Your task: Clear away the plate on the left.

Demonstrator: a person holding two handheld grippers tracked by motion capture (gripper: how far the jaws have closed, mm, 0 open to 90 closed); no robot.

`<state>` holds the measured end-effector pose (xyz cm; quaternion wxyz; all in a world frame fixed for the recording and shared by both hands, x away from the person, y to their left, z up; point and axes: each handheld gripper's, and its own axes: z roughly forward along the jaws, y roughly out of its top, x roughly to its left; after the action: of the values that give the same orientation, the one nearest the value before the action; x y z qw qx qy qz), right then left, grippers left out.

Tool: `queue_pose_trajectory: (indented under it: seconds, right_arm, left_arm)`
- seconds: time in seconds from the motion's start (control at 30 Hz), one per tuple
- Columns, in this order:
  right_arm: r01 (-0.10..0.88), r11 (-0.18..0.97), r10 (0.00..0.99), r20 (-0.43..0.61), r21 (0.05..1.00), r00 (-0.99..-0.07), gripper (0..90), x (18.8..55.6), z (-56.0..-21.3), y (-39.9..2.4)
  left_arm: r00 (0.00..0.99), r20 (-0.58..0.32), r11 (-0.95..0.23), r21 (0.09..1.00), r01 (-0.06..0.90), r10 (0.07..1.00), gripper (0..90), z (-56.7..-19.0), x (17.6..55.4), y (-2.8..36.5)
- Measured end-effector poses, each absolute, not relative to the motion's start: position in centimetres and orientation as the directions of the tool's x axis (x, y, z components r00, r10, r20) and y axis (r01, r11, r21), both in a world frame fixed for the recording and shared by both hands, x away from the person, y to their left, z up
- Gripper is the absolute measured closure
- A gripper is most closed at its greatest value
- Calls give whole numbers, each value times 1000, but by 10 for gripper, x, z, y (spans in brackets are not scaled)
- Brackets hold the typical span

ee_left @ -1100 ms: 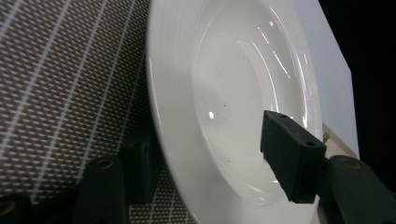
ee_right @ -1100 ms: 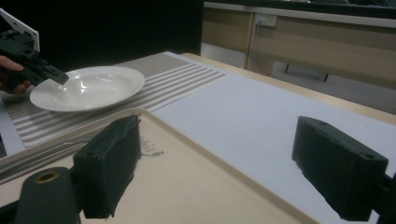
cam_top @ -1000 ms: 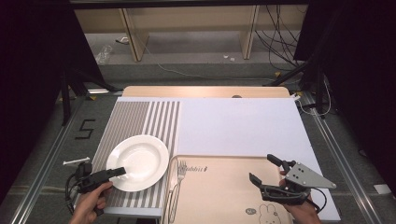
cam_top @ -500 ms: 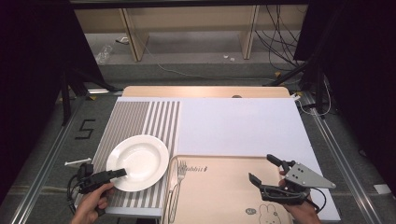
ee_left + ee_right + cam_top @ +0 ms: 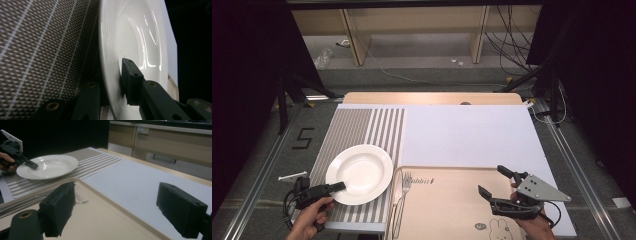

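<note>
A white plate [image 5: 362, 172] rests on the striped placemat [image 5: 362, 125] at the front left. My left gripper [image 5: 341, 186] reaches in from the plate's near-left edge. In the left gripper view the plate's [image 5: 140, 37] rim runs between the jaws of the left gripper [image 5: 110, 75], one pad on the inner face and the other beneath; the jaws have just been closing and now pinch the rim. The right gripper [image 5: 492, 180] hovers open over the beige tray [image 5: 447, 200] with nothing between its pads. The right gripper view, past its own jaws [image 5: 117, 205], shows the plate [image 5: 47, 166] and the left gripper [image 5: 31, 164] far off.
A fork [image 5: 401, 195] lies along the tray's left edge, just right of the plate. A white mat [image 5: 472, 135] covers the table's right and middle behind the tray. The table's front edge runs close under both hands.
</note>
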<state>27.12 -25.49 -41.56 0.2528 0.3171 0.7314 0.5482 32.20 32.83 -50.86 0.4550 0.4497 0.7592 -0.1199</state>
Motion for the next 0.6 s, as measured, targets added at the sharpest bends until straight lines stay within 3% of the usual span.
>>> queue_pose_trajectory:
  seconds: [0.27,0.6]
  right_arm:
    - [187,199,741,-23,962,-671,163,271,-416,-255]
    - [185,197,741,-23,963,-671,163,271,-416,-255]
  left_arm:
    - [-203,-842,610,175,773,499,802,-513,321,331]
    - [-192,-847,615,186,766,495,812,-511,320,330]
